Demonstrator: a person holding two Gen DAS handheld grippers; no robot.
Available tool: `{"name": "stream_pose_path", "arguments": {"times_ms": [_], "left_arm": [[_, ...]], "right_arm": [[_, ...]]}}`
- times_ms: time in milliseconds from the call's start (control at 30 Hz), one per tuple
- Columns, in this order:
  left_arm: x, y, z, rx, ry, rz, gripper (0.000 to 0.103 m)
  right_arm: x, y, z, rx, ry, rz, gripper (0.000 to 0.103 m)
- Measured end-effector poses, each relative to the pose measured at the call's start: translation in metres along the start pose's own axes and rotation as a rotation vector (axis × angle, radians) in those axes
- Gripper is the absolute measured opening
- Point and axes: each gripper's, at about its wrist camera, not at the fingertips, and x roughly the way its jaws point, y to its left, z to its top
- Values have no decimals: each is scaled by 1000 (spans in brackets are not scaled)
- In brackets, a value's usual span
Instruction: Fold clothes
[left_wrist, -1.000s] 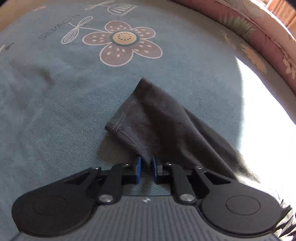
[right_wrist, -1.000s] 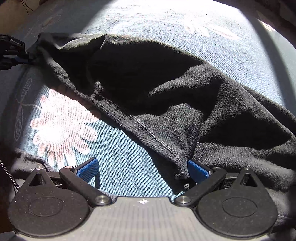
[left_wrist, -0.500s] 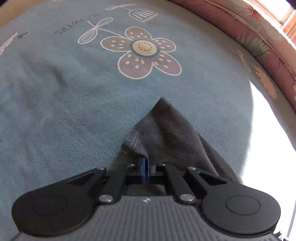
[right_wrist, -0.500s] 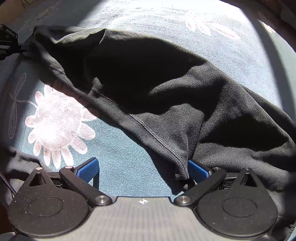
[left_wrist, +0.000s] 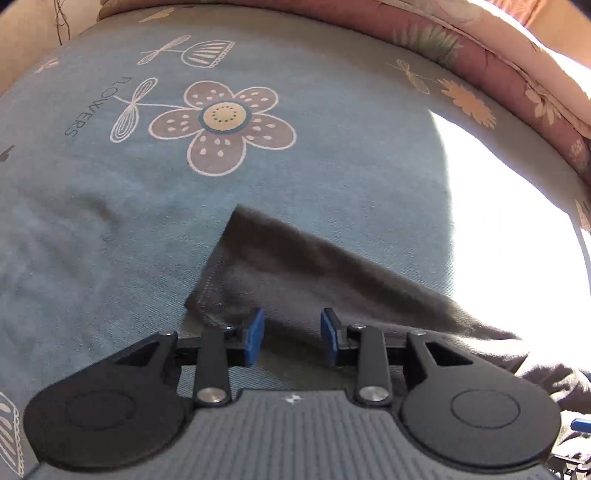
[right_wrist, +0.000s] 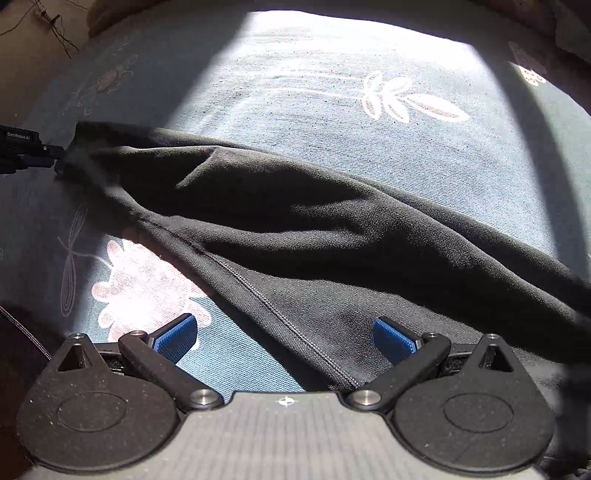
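A black garment (left_wrist: 295, 273) lies on the blue flowered sheet (left_wrist: 110, 229), its stitched corner pointing away from me. My left gripper (left_wrist: 291, 338) hovers over that corner with its jaws opening. The cloth lies beneath the gap and neither blue pad presses on it. In the right wrist view the same garment (right_wrist: 295, 206) stretches from the left edge to the right in long folds, with a seam (right_wrist: 266, 306) running down toward me. My right gripper (right_wrist: 284, 336) stands open wide above that seam, holding nothing. The left gripper's tip (right_wrist: 37, 157) shows at the garment's far left corner.
A pink flowered quilt (left_wrist: 480, 55) borders the sheet at the far right. A bright sun patch (left_wrist: 517, 229) washes out the sheet's right side. A large printed flower (left_wrist: 221, 125) lies beyond the garment's corner. Thin cables (right_wrist: 48, 29) lie off the bed's far left.
The left gripper, shut on the garment's corner before, has parted its jaws and lifted; the corner now lies flat on the sheet. The right gripper rose a little and stays open.
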Motion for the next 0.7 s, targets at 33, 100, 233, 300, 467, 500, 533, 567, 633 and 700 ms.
{"name": "stream_pose_path", "arguments": {"times_ms": [33, 100, 233, 300, 467, 500, 533, 567, 633, 700], "left_arm": [[0, -15, -3, 38, -3, -53, 42], [2, -46, -8, 115, 2, -158, 45], [4, -96, -27, 252, 33, -313, 58], [7, -114, -37, 286, 74, -358, 61], [22, -156, -55, 414, 160, -503, 64], [24, -163, -58, 432, 159, -529, 64], [27, -171, -62, 447, 157, -563, 64], [32, -178, -65, 453, 160, -591, 64], [44, -189, -69, 457, 177, -623, 65], [56, -197, -76, 480, 209, -609, 65]], "right_arm": [[3, -1, 6, -11, -10, 3, 103], [17, -7, 19, -15, -10, -1, 103], [40, -10, -1, 69, 53, 18, 103], [34, -8, -17, 110, 87, 56, 103], [20, -13, -31, 133, 135, 103, 103], [16, -19, -30, 156, 124, 106, 103], [11, -25, -29, 178, 113, 110, 103], [6, -32, -27, 199, 102, 111, 103], [-3, -44, -24, 213, 65, 66, 103], [-10, -55, -20, 225, 24, 36, 103]]}}
